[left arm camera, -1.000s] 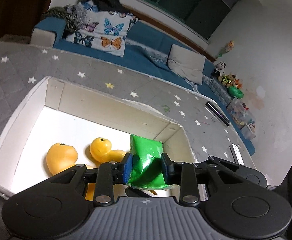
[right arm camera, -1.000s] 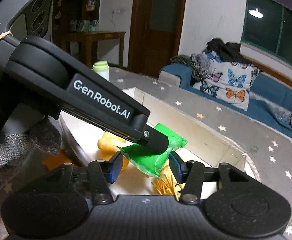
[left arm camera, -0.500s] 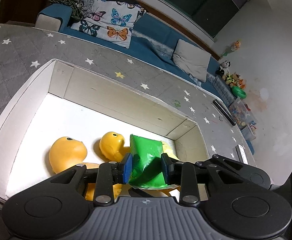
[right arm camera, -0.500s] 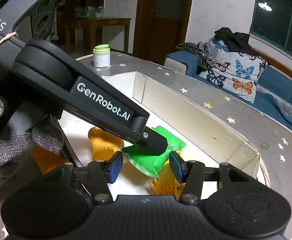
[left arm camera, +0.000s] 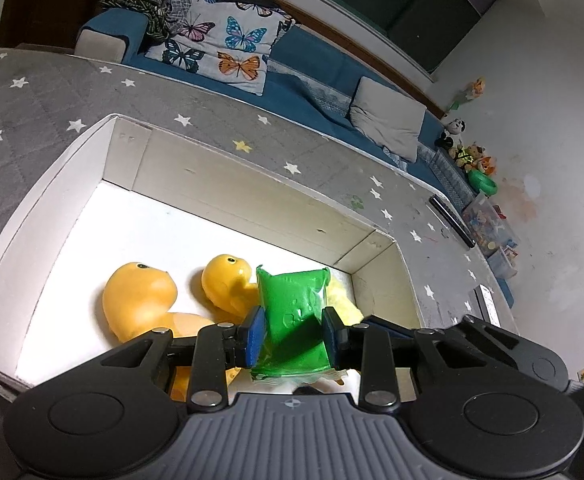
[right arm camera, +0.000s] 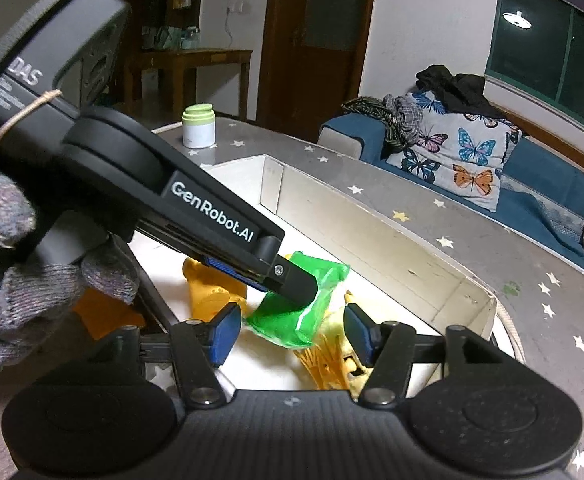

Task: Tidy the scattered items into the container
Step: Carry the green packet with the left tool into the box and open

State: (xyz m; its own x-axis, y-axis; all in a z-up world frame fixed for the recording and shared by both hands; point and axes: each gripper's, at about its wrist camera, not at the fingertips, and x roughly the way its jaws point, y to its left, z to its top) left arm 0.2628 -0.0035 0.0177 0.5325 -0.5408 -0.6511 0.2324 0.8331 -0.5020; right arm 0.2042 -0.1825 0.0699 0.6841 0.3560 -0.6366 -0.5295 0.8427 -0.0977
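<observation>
Behind the star-dotted grey worktop (left arm camera: 103, 92) runs a blue sofa (left arm camera: 324, 76) heaped with a butterfly cushion and clothes, and on the worktop sits the white box (left arm camera: 231, 184) that serves as the container. Two yellow ducks (left arm camera: 139, 296) already lie inside it, along with something pale yellow and spiky by the near wall. The left tongs (left arm camera: 292, 332) pinch the green packet (left arm camera: 292, 304) between their blue pads, holding it just over the box floor beside the ducks. The right tongs (right arm camera: 292, 332) have just been spreading; they stand apart now with the packet between them but touching neither pad. To my eye the packet only wants letting go. A green-lidded jar (right arm camera: 199, 126) stands out on the worktop, and a dark stick (left arm camera: 452, 222) lies near the far edge, so some tidying may be left
</observation>
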